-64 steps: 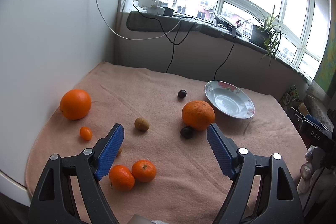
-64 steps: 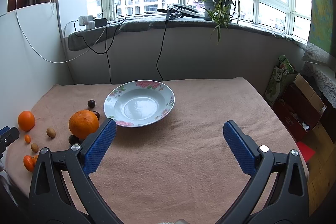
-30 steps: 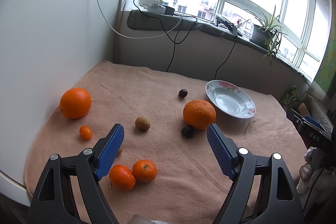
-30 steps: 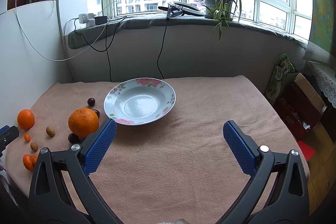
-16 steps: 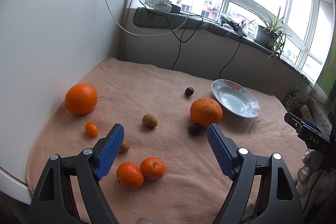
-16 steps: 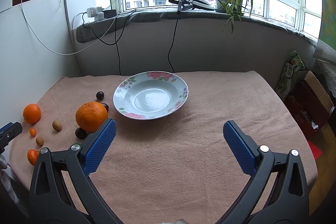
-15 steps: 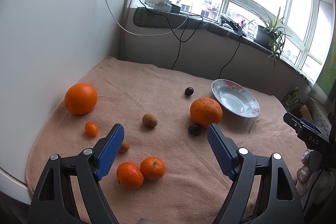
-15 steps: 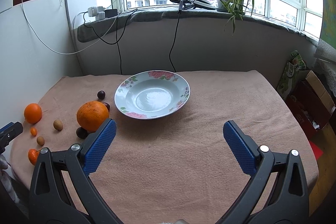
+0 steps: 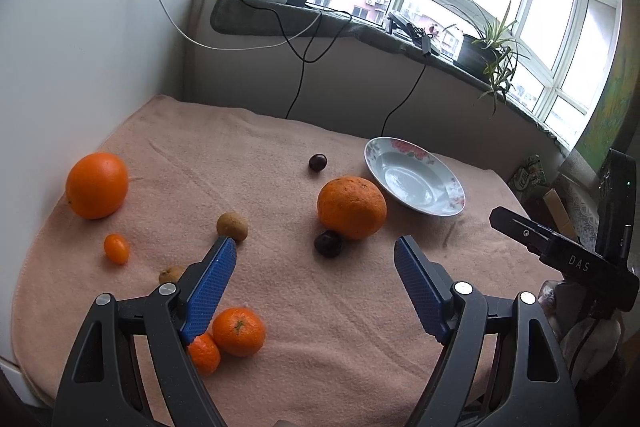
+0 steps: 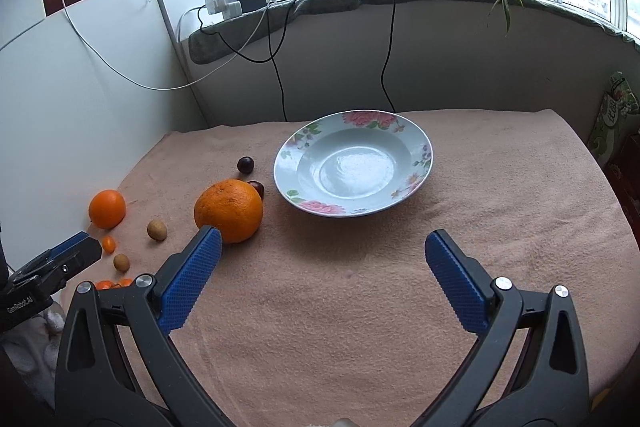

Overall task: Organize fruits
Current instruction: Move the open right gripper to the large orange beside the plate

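big orange [image 9: 352, 207] left of empty plate [image 10: 416, 147], on desk | firm, round, rolls; grip across middle | left hand-held gripper [image 9: 316, 287] wide open, empty | right hand-held gripper [image 10: 320, 277] same

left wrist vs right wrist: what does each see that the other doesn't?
Left wrist only: both mandarins in full, and the dark plum in front of the big orange.

Right wrist only: the table's right half, and a third plum behind the big orange.

Both: empty plate, big orange, round orange, far plum; each view's tongs open, holding nothing.
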